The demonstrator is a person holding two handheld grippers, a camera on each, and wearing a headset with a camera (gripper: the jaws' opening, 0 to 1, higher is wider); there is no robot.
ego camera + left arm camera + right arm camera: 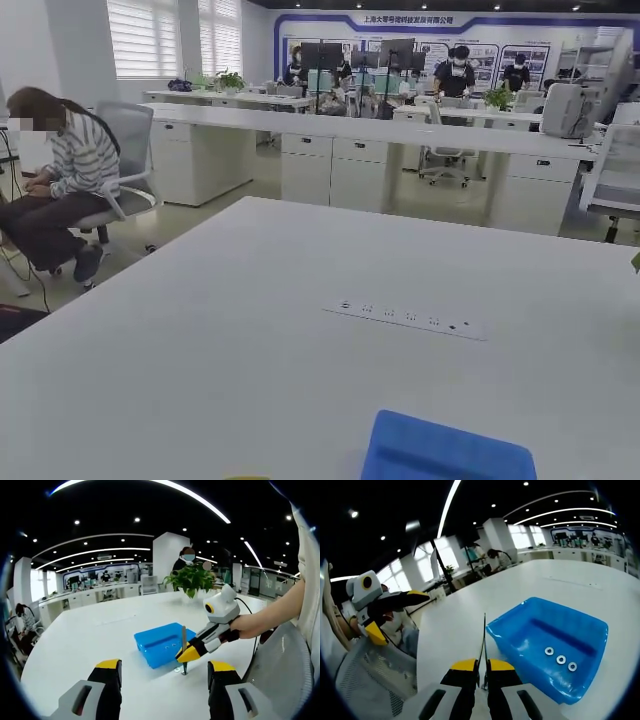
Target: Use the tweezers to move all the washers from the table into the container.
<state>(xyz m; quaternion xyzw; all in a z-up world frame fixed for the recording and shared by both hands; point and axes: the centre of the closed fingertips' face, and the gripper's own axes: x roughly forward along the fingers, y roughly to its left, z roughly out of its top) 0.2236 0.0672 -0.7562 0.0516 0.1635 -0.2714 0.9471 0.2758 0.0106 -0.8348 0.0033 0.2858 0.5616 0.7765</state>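
Now, holding my left claw (164,665) spread wide, gripping nothing, blue container (150,653) lying just ahead of it. My right claw (482,666) is pinching tweezers (484,630) between pressed jaws. Three washers (561,659) are sitting in blue container, ahead-right of that claw. Judging washers light, stiff, slippery: taking each by rim or through hole, tweezers squeezing gently, not flicking.

A white table (200,350) has a socket strip (405,317) set flat into its middle. At the far left a person in a striped top (72,160) sits on a grey chair (130,135). Beyond stand long white desks (400,135), with window blinds (145,35) behind. A potted plant (192,579) stands at the table's far edge.
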